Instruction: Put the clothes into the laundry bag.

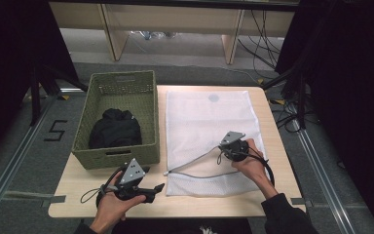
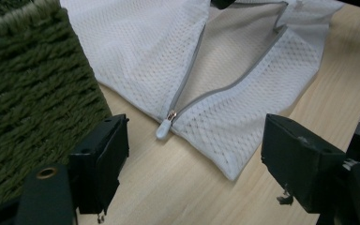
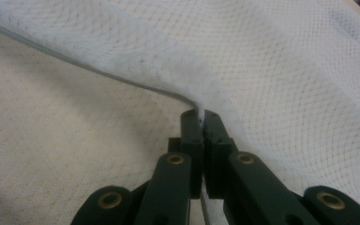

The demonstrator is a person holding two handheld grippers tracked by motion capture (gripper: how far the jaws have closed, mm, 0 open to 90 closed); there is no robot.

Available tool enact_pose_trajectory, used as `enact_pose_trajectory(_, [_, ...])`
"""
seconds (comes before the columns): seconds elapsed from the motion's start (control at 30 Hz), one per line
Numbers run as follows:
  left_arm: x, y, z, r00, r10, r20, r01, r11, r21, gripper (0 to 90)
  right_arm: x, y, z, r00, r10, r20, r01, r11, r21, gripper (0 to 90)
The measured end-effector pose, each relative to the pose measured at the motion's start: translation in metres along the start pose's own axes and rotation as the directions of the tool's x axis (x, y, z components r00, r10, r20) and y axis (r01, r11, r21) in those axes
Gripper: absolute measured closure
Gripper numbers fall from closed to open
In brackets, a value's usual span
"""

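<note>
Mesh bag [image 1: 209, 126] unzipped – its zipper edge [image 3: 122, 77] pinched by the right gripper [image 3: 201, 115].
Left gripper [image 2: 192, 154] – jaws wide, holding nothing, near the zipper pull [image 2: 165, 127].

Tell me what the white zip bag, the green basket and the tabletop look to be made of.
White zip bag: soft synthetic mesh, by its fine holes; grey zipper tape.
Green basket: woven cord or paper rope, matte, with ribbed weave.
Tabletop: pale wood or wood-look laminate, smooth, with faint grain.
</note>
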State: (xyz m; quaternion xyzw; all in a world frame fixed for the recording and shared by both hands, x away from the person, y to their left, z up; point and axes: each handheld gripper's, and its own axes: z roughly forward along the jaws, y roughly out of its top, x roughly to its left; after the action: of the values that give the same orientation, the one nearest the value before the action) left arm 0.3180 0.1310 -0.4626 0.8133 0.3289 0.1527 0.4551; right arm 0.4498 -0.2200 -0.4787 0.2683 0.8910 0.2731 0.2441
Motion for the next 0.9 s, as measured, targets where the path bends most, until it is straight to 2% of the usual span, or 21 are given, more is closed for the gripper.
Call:
enact_pose_trajectory(0.03, [0.0,0.0,0.0,1.0,0.0,0.0,0.0,1.0,0.0,23.2,-0.001,0.001,-0.001,1.0,0.001,0.001,-0.001,1.0,-0.006,90.0])
enact_pose_trajectory(0.07, [-0.001,0.001,0.0,0.9999,-0.016,0.003,0.016,0.9997,-0.021,23.2,-0.001,0.001,-0.001,1.0,0.001,0.001,-0.001,1.0,-0.006,90.0])
enact_pose_trajectory(0.17, [-0.001,0.009,-0.006,0.9999,-0.01,0.002,0.01,0.9994,-0.032,23.1,-0.003,0.003,-0.006,0.9998,0.02,-0.004,-0.02,0.999,-0.027,90.0])
enact_pose_trajectory(0.27, [0.001,0.017,-0.015,0.9996,-0.025,-0.007,0.025,0.9979,-0.059,23.1,-0.006,0.005,-0.007,1.0,0.008,-0.002,-0.008,0.999,-0.043,90.0])
enact_pose_trajectory(0.33, [0.005,0.024,-0.023,0.9991,-0.035,-0.025,0.032,0.9962,-0.081,23.2,-0.006,0.005,-0.009,1.0,0.009,0.005,-0.008,0.999,-0.036,90.0])
enact_pose_trajectory(0.37, [0.01,0.029,-0.028,0.998,-0.035,-0.053,0.03,0.9958,-0.086,23.1,-0.006,0.006,-0.01,0.9998,0.018,0.007,-0.017,0.999,-0.037,90.0])
enact_pose_trajectory(0.4, [0.01,0.029,-0.028,0.998,-0.035,-0.053,0.03,0.9958,-0.086,23.0,-0.006,0.006,-0.01,0.9998,0.018,0.007,-0.017,0.999,-0.037,90.0])
enact_pose_trajectory(0.43, [0.016,0.034,-0.033,0.9955,-0.06,-0.074,0.053,0.9952,-0.082,22.9,-0.01,0.008,-0.012,1.0,0.003,0.008,-0.003,0.999,-0.047,90.0])
enact_pose_trajectory(0.47, [0.016,0.034,-0.033,0.9955,-0.06,-0.074,0.053,0.9952,-0.082,23.0,-0.01,0.01,-0.013,0.9999,0.011,0.013,-0.011,0.999,-0.049,90.0])
enact_pose_trajectory(0.53, [0.025,0.039,-0.039,0.991,-0.092,-0.096,0.085,0.9936,-0.074,23.0,-0.012,0.014,-0.017,0.9998,0.0,0.018,0.001,0.998,-0.058,90.0])
enact_pose_trajectory(0.63, [0.03,0.042,-0.043,0.9898,-0.085,-0.114,0.079,0.9948,-0.064,22.9,-0.012,0.018,-0.02,0.9997,0.011,0.023,-0.01,0.998,-0.056,90.0])
enact_pose_trajectory(0.67, [0.033,0.045,-0.044,0.9883,-0.086,-0.126,0.08,0.9953,-0.055,23.0,-0.014,0.019,-0.02,0.9995,-0.012,0.028,0.014,0.998,-0.057,90.0])
enact_pose_trajectory(0.73, [0.042,0.052,-0.048,0.9849,-0.089,-0.148,0.083,0.9955,-0.047,23.1,-0.014,0.023,-0.022,0.9996,-0.003,0.027,0.004,0.998,-0.061,90.0])
enact_pose_trajectory(0.77, [0.042,0.052,-0.048,0.9849,-0.089,-0.148,0.083,0.9955,-0.047,23.0,-0.015,0.024,-0.022,0.9993,-0.021,0.031,0.023,0.997,-0.07,90.0])
enact_pose_trajectory(0.8, [0.049,0.058,-0.05,0.9806,-0.094,-0.172,0.088,0.9952,-0.043,22.9,-0.016,0.026,-0.023,0.9993,-0.021,0.03,0.023,0.997,-0.073,90.0])
enact_pose_trajectory(0.83, [0.049,0.058,-0.05,0.9806,-0.094,-0.172,0.088,0.9952,-0.043,22.9,-0.016,0.026,-0.023,0.9993,-0.021,0.03,0.023,0.997,-0.073,90.0])
enact_pose_trajectory(0.87, [0.059,0.064,-0.051,0.9786,-0.09,-0.185,0.087,0.996,-0.021,22.9,-0.018,0.029,-0.025,0.9993,-0.013,0.036,0.016,0.996,-0.085,90.0])
enact_pose_trajectory(0.9, [0.059,0.064,-0.051,0.9786,-0.09,-0.185,0.087,0.996,-0.021,22.8,-0.018,0.029,-0.025,0.9993,-0.013,0.036,0.016,0.996,-0.085,90.0])
